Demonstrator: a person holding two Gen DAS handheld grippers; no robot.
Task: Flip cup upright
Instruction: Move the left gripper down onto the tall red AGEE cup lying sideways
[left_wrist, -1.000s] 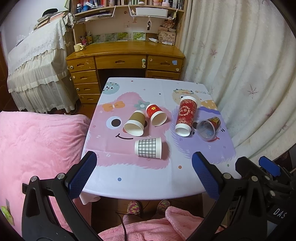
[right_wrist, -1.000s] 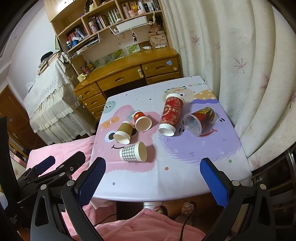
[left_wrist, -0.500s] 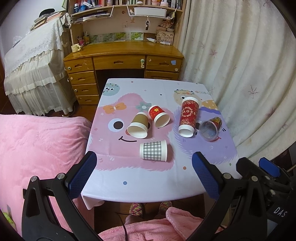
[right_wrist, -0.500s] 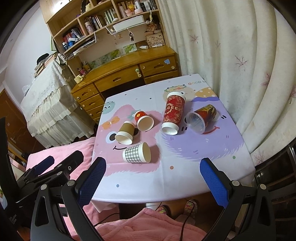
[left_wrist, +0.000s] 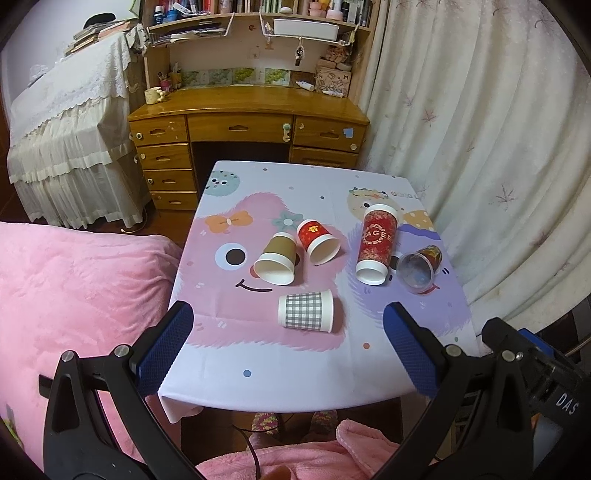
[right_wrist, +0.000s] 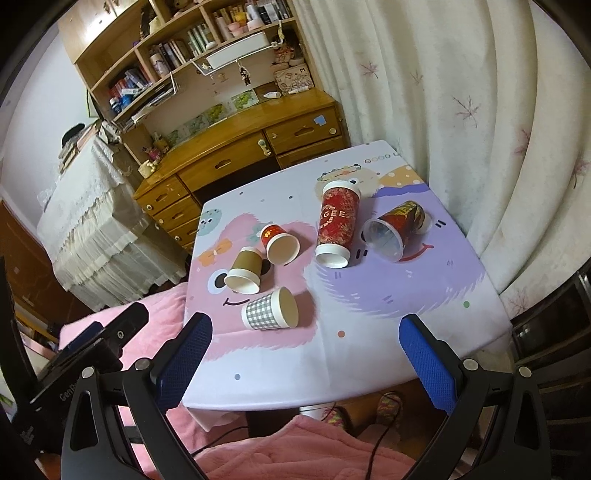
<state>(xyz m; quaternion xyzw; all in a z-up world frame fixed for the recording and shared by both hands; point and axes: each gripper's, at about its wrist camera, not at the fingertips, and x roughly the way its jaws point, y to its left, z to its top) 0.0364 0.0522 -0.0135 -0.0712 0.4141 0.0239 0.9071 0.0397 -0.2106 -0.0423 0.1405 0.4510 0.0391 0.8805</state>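
Observation:
Several cups lie on their sides on the small table (left_wrist: 295, 365) (right_wrist: 369, 354): a grey checked cup (left_wrist: 306, 310) (right_wrist: 270, 308) nearest me, a brown cup (left_wrist: 276, 259) (right_wrist: 244, 271), a small red cup (left_wrist: 318, 241) (right_wrist: 280, 243), a tall red cup (left_wrist: 376, 243) (right_wrist: 337, 223) and a clear plastic cup (left_wrist: 419, 264) (right_wrist: 393, 228). My left gripper (left_wrist: 288, 345) is open and empty, held back from the near table edge. My right gripper (right_wrist: 304, 350) is open and empty too, above the near edge.
A pink blanket (left_wrist: 74, 288) lies left of the table and below it. A wooden desk (left_wrist: 247, 118) with shelves stands behind. A white curtain (left_wrist: 480, 129) hangs along the right side. A cloth-covered piece of furniture (left_wrist: 70, 122) stands at far left.
Both grippers have drawn a little closer to the table and shifted view; the right one has tilted. The cups have not moved. Both stay open.

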